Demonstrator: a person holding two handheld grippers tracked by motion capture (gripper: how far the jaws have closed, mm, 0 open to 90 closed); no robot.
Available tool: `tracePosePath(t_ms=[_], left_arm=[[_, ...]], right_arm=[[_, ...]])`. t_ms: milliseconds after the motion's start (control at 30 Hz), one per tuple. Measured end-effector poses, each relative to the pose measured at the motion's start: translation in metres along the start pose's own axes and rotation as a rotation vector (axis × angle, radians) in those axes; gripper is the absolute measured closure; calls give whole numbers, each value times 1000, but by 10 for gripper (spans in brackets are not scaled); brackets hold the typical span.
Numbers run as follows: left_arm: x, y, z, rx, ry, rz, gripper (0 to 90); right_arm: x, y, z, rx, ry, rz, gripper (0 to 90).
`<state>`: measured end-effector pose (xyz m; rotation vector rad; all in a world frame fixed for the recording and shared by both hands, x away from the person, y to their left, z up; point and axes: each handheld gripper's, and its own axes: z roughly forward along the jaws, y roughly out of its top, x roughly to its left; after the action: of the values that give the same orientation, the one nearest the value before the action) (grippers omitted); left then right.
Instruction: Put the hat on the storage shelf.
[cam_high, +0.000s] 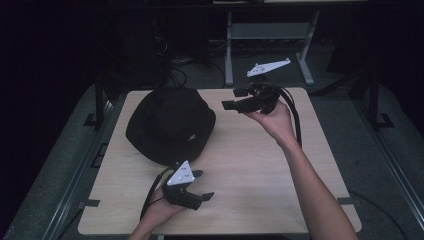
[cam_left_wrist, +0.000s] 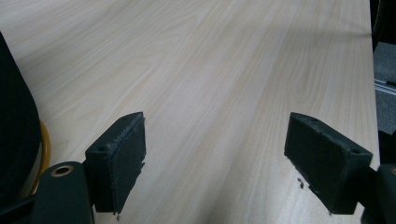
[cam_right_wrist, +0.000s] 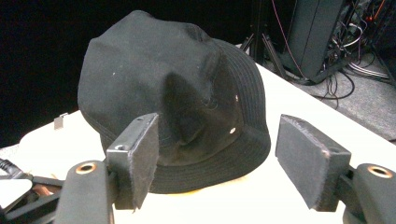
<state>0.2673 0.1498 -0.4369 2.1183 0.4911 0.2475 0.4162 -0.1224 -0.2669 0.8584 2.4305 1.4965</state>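
Clearly the black hat (cam_high: 170, 125) sat crown-up on the table (cam_high: 250, 150), left of centre; the right gripper (cam_high: 236, 98), jaws apart, faced its brim from the far right; the left gripper (cam_high: 201, 185), also apart, lay just beside its near edge, pointing away.

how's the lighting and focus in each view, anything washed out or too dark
High view: dim, surroundings nearly black, hat loses detail. Left gripper view: table evenly lit, grain sharp, near pads soft. Right gripper view: table washed out white, background black, hat folds readable.
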Motion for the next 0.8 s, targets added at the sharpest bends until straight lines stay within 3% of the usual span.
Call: tracePosePath(t_ms=[800], left_arm=[[2, -1, -1, 8, 8, -4, 203]], right_arm=[[-11, -25, -12, 22, -11, 40, 250]])
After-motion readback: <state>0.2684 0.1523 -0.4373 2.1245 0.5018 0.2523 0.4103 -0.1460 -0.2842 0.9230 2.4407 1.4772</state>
